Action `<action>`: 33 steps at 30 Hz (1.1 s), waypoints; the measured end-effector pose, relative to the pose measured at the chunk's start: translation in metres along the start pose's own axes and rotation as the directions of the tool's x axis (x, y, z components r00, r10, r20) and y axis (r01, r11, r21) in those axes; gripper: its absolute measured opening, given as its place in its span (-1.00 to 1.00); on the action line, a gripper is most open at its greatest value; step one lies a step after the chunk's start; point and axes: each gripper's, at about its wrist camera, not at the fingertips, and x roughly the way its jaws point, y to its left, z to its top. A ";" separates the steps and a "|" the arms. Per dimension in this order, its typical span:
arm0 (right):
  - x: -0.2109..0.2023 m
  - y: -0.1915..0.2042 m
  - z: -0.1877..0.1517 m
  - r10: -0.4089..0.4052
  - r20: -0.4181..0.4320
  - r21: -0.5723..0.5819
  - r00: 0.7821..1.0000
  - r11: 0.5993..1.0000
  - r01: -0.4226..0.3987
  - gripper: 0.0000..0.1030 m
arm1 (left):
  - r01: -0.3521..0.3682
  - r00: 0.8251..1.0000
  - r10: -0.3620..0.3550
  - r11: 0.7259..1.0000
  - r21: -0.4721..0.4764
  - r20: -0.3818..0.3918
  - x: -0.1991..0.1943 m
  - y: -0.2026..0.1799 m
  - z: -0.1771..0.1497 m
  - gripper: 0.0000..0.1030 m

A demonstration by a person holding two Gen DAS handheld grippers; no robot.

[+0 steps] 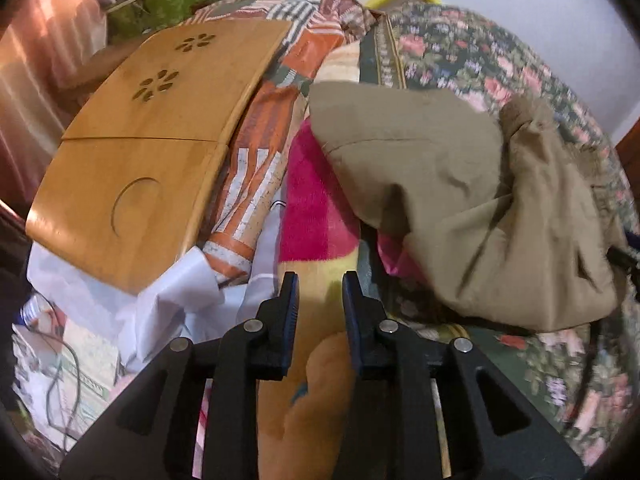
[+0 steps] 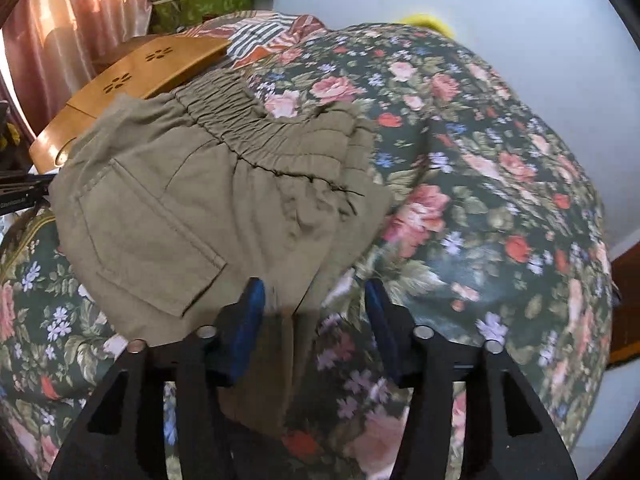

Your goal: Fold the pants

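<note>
Olive-khaki pants [image 2: 200, 184] lie bunched on a dark floral bedspread [image 2: 480, 160], with the elastic waistband and a back pocket facing up. In the left wrist view the pants [image 1: 460, 184] are a rumpled heap to the right of and beyond my left gripper [image 1: 319, 284], which is open and empty over a pink and yellow blanket [image 1: 316, 208]. My right gripper [image 2: 314, 292] is open. Its jaws stand wide apart over the near edge of the pants, and cloth runs down between them without being pinched.
A wooden lap table [image 1: 152, 140] lies on the left, also visible in the right wrist view [image 2: 132, 76]. A striped patchwork quilt [image 1: 264, 128] and white cloth [image 1: 172, 300] lie beside it. Cables and papers [image 1: 64, 360] sit low left. Curtains [image 2: 72, 20] hang far left.
</note>
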 end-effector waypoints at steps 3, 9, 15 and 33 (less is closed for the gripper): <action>-0.020 -0.002 -0.007 0.004 0.035 0.013 0.999 1.000 -0.005 -0.02 | 0.026 0.998 -0.026 1.000 -0.005 0.065 -0.033 -0.007 -0.005 -0.57; -0.086 -0.003 -0.019 0.043 0.170 0.048 0.985 0.998 -0.051 0.00 | 0.073 0.973 -0.082 0.996 0.052 0.215 -0.122 -0.050 -0.019 -0.57; -0.168 -0.002 -0.032 0.079 0.349 0.067 0.934 0.992 -0.109 0.12 | 0.091 0.920 -0.135 0.987 0.135 0.369 -0.220 -0.107 -0.045 -0.57; -0.364 0.003 -0.128 0.074 0.738 0.041 0.671 0.987 -0.154 0.60 | 0.085 0.663 -0.233 0.968 0.237 0.712 -0.416 -0.219 -0.181 0.48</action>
